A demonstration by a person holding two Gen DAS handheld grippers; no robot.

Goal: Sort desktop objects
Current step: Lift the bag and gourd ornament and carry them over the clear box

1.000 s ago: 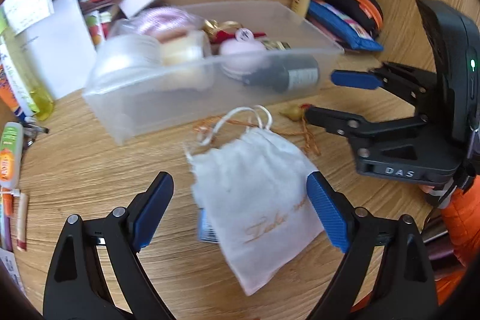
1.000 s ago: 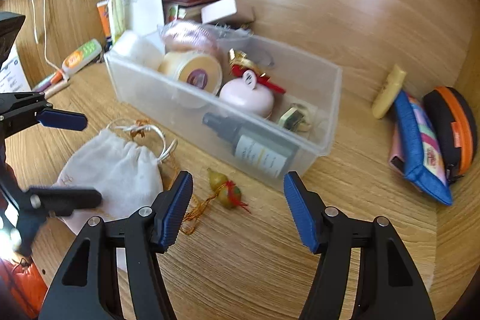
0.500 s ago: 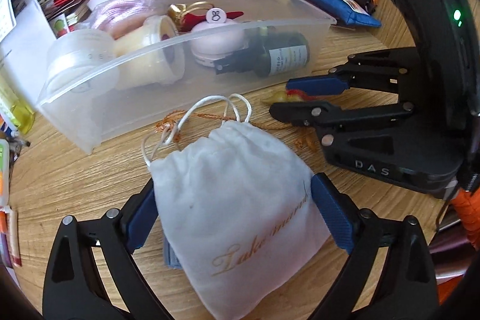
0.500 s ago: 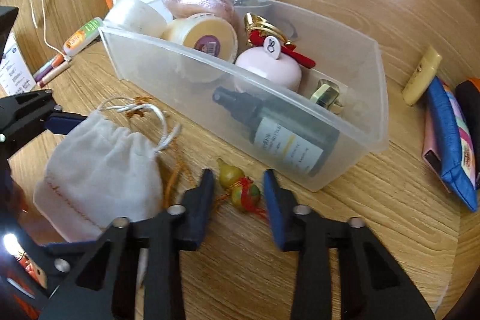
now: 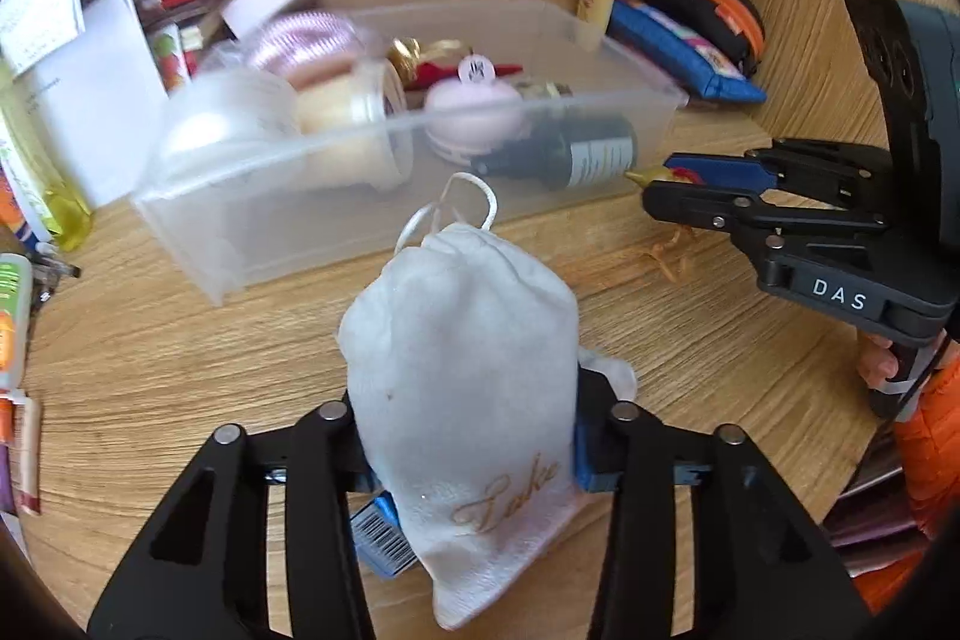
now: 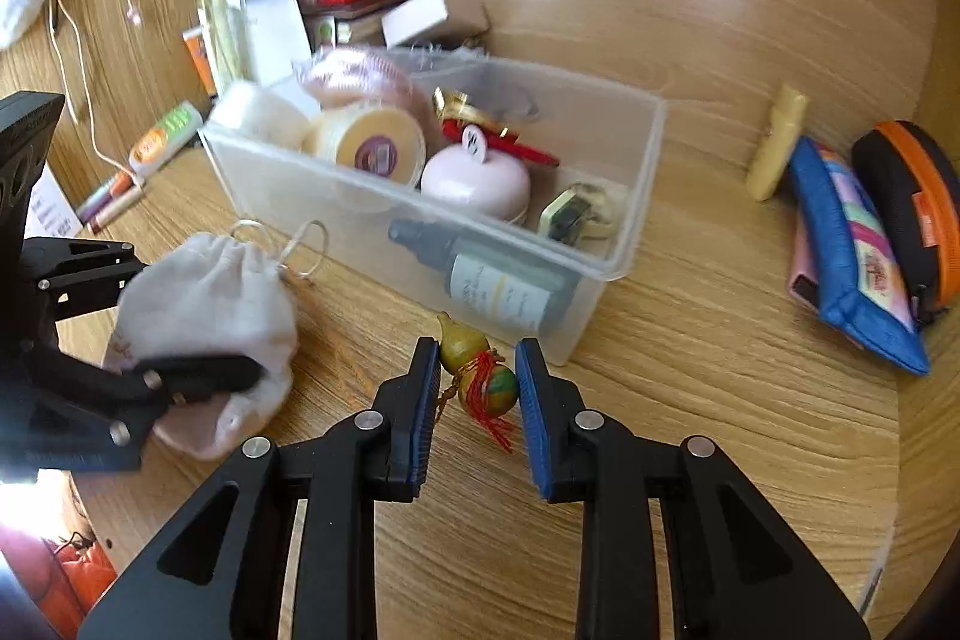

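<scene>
My left gripper [image 5: 468, 436] is shut on a white drawstring pouch [image 5: 465, 376] with gold lettering and holds it lifted above the wooden desk; the pouch also shows in the right wrist view [image 6: 207, 304]. My right gripper [image 6: 477, 382] is shut on a small gourd charm [image 6: 477, 370] with red tassel, just in front of the clear plastic bin [image 6: 630, 220]. The bin [image 5: 252, 226] holds jars, a pink case and a dark spray bottle. The right gripper shows in the left wrist view [image 5: 666, 181] near the bin's right corner.
A blue pouch [image 6: 852, 256] and an orange-trimmed black case [image 6: 912, 208] lie at the right wall. Boxes and papers [image 6: 360, 4] stand behind the bin. Tubes and pens [image 6: 150, 148] lie at the left. An orange string [image 5: 654, 256] lies on the desk.
My left gripper closed on the pouch and lifted it off the desk. My right gripper closed on the gourd charm and raised it slightly.
</scene>
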